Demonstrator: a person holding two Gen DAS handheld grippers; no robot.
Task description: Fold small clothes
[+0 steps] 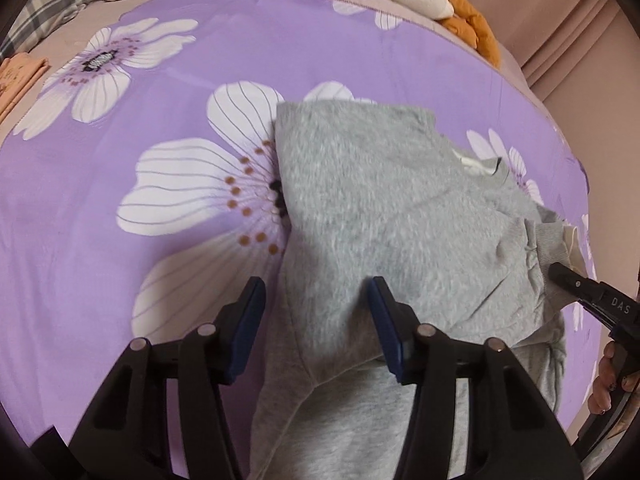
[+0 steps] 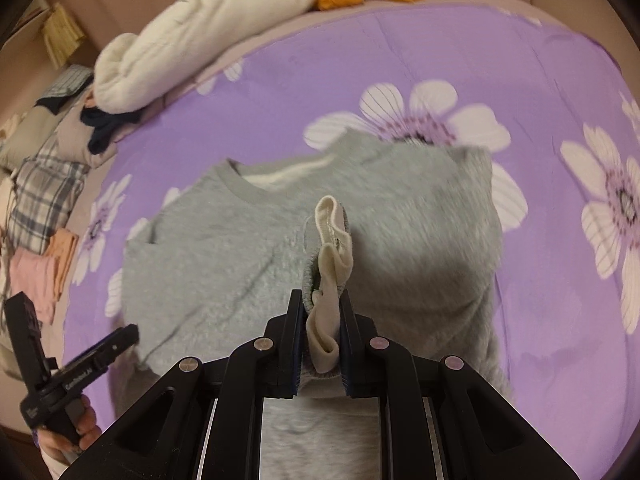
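A small grey sweatshirt [image 1: 384, 200] lies on the purple flowered bedspread [image 1: 180, 220]; it also shows in the right wrist view [image 2: 248, 248], neckline at the far left. My left gripper [image 1: 316, 292] is open and empty, its fingers low over the near part of the sweatshirt. My right gripper [image 2: 322, 308] is shut on the sweatshirt's ribbed cuff with cream lining [image 2: 332, 248], holding it up over the garment's body. The right gripper also shows at the right edge of the left wrist view [image 1: 560, 272].
A white and orange plush toy [image 2: 224, 28] lies at the bed's far edge. Folded plaid, pink and peach clothes [image 2: 44, 216] are stacked at the left. A dark garment [image 2: 104, 124] lies beside the plush. A peach item [image 1: 16, 80] sits far left.
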